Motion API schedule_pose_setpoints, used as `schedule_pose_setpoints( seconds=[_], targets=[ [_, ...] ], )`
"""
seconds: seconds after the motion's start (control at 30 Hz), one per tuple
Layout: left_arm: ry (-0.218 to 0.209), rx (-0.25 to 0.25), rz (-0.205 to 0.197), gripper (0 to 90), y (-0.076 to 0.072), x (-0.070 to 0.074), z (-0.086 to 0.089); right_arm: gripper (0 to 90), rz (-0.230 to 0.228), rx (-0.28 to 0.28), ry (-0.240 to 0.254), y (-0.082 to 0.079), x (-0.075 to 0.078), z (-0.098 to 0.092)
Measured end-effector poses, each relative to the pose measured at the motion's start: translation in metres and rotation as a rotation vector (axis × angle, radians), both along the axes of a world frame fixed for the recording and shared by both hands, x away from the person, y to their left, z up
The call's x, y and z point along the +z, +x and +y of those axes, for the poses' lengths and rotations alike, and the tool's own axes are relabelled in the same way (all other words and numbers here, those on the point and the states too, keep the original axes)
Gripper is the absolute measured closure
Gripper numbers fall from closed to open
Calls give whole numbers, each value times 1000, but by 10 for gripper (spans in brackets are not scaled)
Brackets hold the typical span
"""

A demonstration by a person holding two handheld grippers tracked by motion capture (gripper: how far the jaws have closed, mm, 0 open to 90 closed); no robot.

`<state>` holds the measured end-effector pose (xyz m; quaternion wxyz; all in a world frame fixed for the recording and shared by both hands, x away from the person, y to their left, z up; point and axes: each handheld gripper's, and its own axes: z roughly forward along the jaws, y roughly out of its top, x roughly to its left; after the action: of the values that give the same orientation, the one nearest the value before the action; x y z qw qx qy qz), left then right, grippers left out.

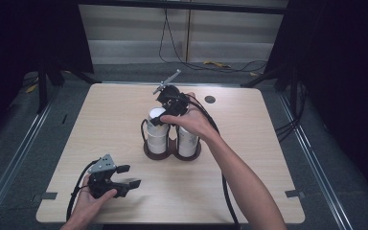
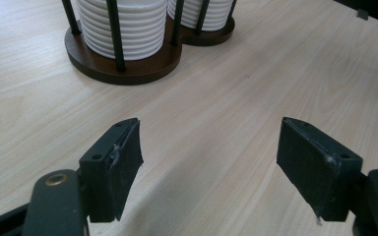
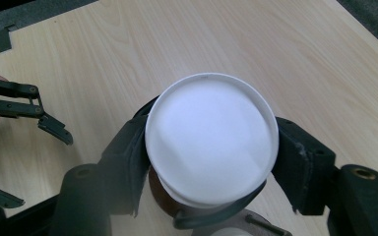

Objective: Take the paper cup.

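Observation:
A dark wooden two-slot holder [image 1: 172, 154] with black rods stands at the table's middle, and each slot holds a stack of white cups. My right gripper [image 1: 165, 117] hovers over the left stack [image 1: 157, 139], shut on the top white cup [image 3: 211, 137], whose round face fills the space between the pads. The right stack [image 1: 188, 141] sits partly behind the hand. Near the front left of the table, my left gripper [image 1: 127, 178] rests low and open, its jaws [image 2: 211, 147] apart over bare wood, pointing toward the holder [image 2: 128, 69].
The light wooden table [image 1: 249, 158] has a round black grommet [image 1: 210, 99] near its far edge and tape marks [image 1: 294, 193] at the front corners. Cables trail from both grippers. Dark curtains and stand legs flank the table.

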<state>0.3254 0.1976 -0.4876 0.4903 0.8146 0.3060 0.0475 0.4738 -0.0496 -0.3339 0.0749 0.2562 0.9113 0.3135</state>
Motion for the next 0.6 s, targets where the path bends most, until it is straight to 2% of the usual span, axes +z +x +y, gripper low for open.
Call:
schedule_pose_setpoints(
  seconds=[0.1,0.2,0.27,0.33,0.43,0.5,0.53,0.6],
  targets=[
    [-14,-15,35,251,1,-1,0,359,0,-6,0,-1,1,-1],
    [-23,-24,30,246,1,0,0,360,-13,-3,14,-2,3,-3],
    [-27,-20,12,240,1,0,0,363,-17,-5,26,-3,6,-4],
    [-29,-14,4,192,0,1,0,365,-19,-7,28,-4,7,-6],
    [-33,-30,19,201,0,0,0,367,-22,-8,35,-5,9,-8],
    [-28,-22,7,200,-1,0,0,369,-28,-9,58,-5,12,-10],
    [-34,-24,9,200,-1,0,0,371,-30,-9,94,-6,15,-12],
    [-40,-22,7,200,0,0,0,372,-33,-10,89,-7,16,-12]
  ],
)
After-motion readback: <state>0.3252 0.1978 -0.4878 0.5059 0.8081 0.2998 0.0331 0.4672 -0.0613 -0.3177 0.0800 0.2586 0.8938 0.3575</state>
